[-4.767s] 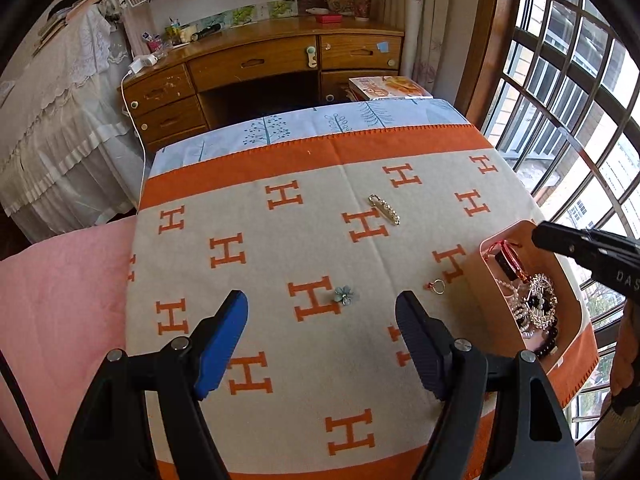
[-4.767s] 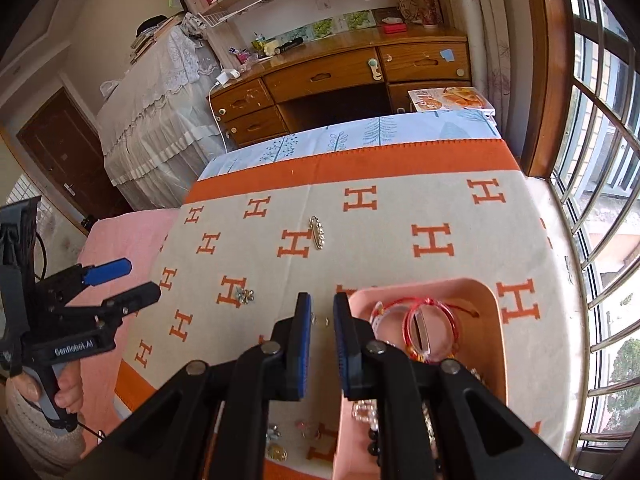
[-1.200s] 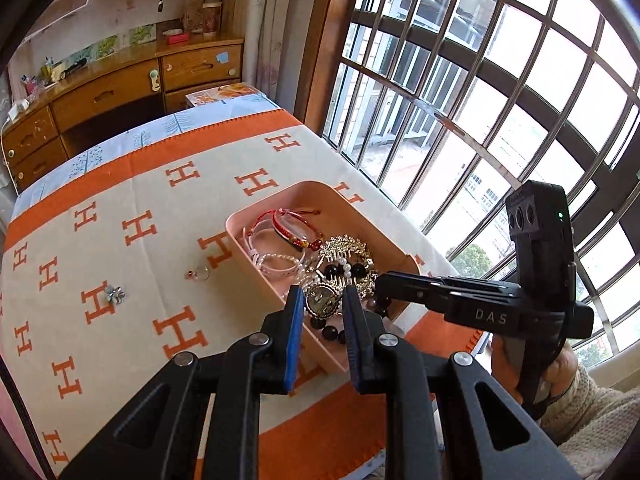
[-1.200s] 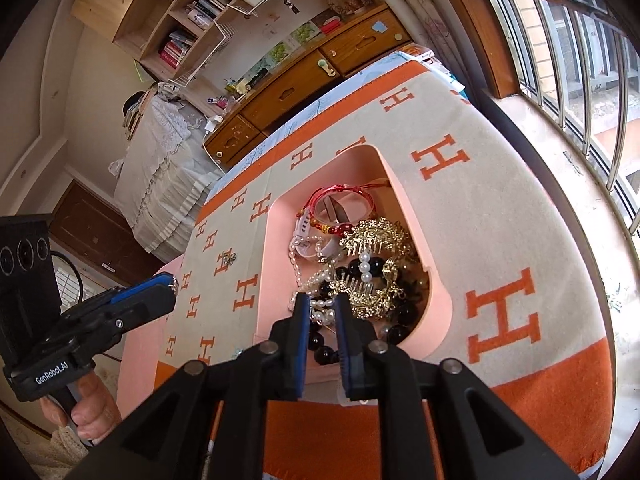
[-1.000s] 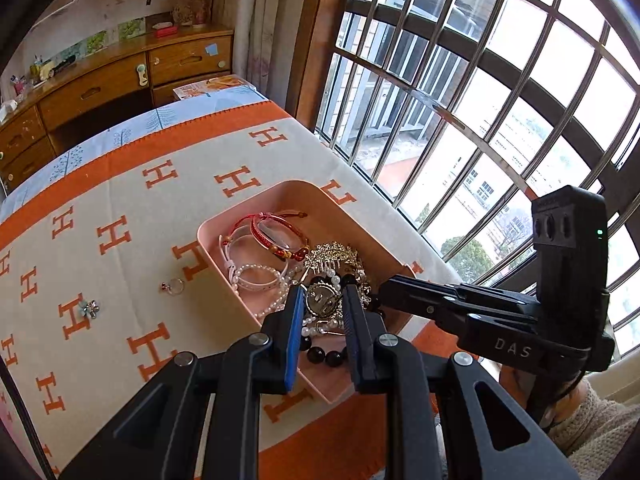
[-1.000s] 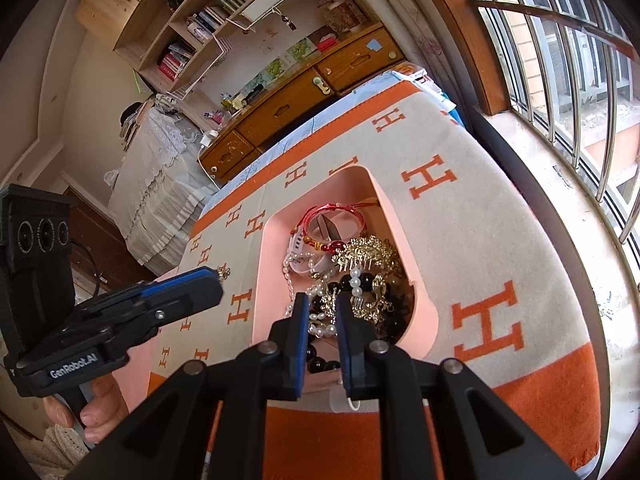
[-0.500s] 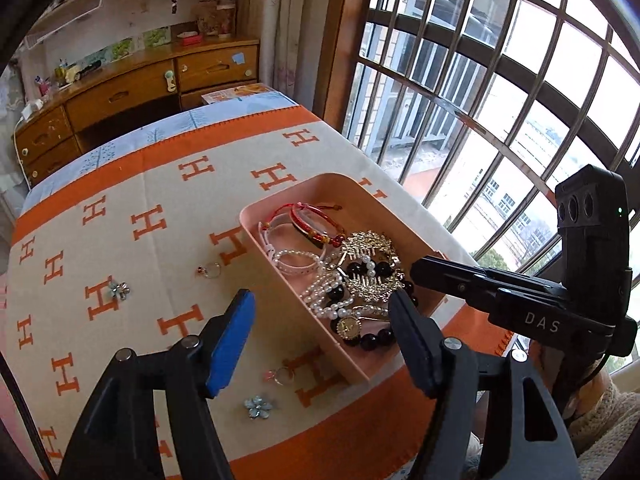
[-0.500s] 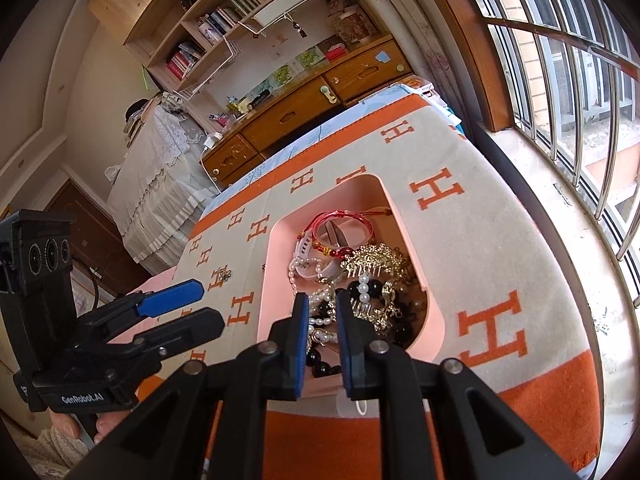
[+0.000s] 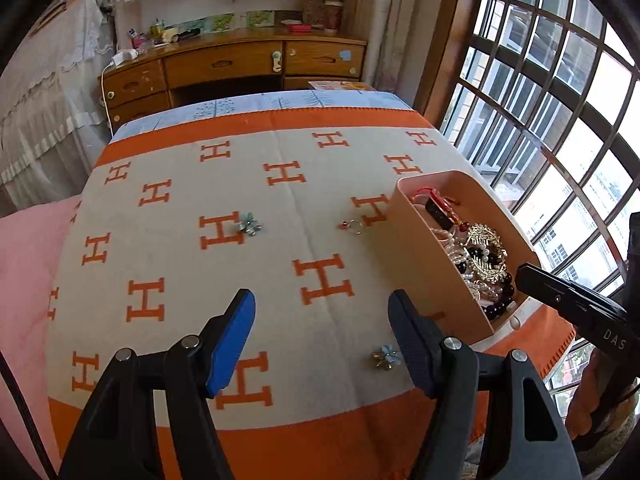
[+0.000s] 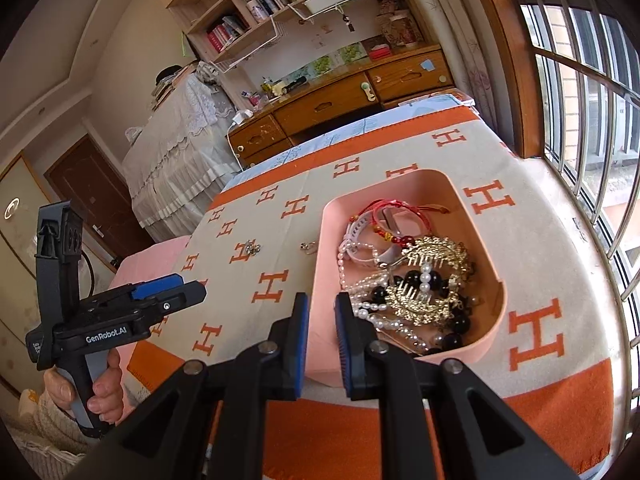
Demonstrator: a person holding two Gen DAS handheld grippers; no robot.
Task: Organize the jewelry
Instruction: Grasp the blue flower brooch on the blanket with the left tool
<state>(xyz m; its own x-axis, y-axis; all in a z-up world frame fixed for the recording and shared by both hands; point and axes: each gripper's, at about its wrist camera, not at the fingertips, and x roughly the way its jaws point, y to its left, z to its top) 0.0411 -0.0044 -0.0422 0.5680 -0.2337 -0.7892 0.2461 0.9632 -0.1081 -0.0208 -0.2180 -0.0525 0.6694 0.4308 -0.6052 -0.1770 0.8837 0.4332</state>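
Note:
A pink box (image 9: 432, 276) (image 10: 328, 264) on the orange-and-cream blanket holds bracelets, pearl strands, black beads and gold combs (image 10: 428, 280). My left gripper (image 9: 320, 338) is open and empty, low over the blanket to the left of the box. A blue flower clip (image 9: 387, 357) lies just beside its right finger. Another flower clip (image 9: 249, 224) (image 10: 252, 247) and a small ring (image 9: 352, 225) (image 10: 309, 245) lie farther out. My right gripper (image 10: 320, 340) is nearly shut with nothing between its pads, over the box's near wall.
The blanket (image 9: 180, 280) covers a table; a pink cloth (image 9: 24, 264) lies at its left. A barred window (image 9: 560, 120) runs along the right. A wooden desk (image 9: 224, 64) and a lace-covered bed (image 9: 44, 92) stand behind.
My left gripper held a round pendant over the box, opened and dropped it there, then swung left and down toward the blanket. My right gripper stayed near the box's near wall.

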